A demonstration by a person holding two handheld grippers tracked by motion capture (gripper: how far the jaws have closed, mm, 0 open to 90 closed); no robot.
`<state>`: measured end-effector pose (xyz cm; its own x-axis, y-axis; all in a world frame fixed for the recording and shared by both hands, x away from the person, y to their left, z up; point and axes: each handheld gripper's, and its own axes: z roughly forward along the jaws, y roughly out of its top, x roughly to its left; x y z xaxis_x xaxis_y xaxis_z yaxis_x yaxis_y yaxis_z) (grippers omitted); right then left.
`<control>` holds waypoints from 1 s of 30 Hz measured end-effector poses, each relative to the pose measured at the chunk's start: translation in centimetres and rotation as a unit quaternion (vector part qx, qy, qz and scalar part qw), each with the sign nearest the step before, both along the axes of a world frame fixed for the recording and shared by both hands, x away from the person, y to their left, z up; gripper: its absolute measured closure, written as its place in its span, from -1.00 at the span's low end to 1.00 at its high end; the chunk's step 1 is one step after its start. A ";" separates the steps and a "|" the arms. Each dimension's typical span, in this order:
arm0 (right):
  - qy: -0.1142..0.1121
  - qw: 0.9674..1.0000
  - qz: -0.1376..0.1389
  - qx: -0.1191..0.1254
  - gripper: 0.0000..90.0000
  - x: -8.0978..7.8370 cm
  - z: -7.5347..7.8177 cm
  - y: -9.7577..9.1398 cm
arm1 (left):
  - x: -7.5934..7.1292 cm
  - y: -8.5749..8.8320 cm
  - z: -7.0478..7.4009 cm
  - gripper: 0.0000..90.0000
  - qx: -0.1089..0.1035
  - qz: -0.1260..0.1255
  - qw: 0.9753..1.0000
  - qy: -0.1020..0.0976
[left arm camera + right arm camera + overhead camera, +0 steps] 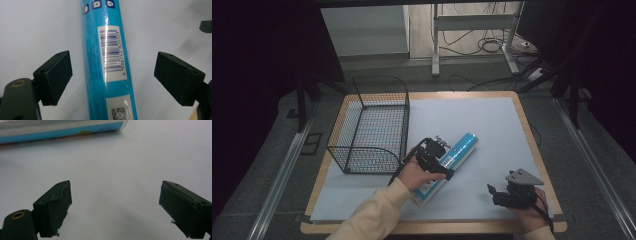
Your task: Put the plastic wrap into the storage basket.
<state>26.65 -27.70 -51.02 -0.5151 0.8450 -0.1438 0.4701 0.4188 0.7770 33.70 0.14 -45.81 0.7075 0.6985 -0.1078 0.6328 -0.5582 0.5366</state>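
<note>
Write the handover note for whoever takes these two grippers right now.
Left gripper: open, jaws either side of the blue roll, not closed on it.
Right gripper: open, holding nothing, over the white mat near the table's front right.
The roll lies flat on the mat, right of the wire basket.
Done: left gripper lined up across the roll.
Left: close on it and lift; the basket seems the likely destination.
</note>
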 end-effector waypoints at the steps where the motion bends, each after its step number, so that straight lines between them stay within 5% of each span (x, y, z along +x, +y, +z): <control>1: 0.000 1.000 0.000 0.000 -0.75 0.0 0.0 0.0 | 0.1 -0.1 -0.1 -0.68 0.001 0.000 1.000 0.004; 17: 0.000 1.000 0.001 -0.002 -0.75 0.0 -0.1 0.1 | 1.9 -2.7 -1.4 -0.65 0.033 0.006 0.999 0.021; 30: 0.001 1.000 0.002 -0.003 -0.75 0.0 -0.1 0.0 | 3.4 -3.9 -3.5 -0.54 0.071 0.013 0.995 0.063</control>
<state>26.68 -27.66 -51.11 -0.5180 0.8424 -0.1483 0.4704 0.4253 0.7732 37.05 -3.76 -49.33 0.6755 0.7314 -0.0936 0.7057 -0.6044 0.3698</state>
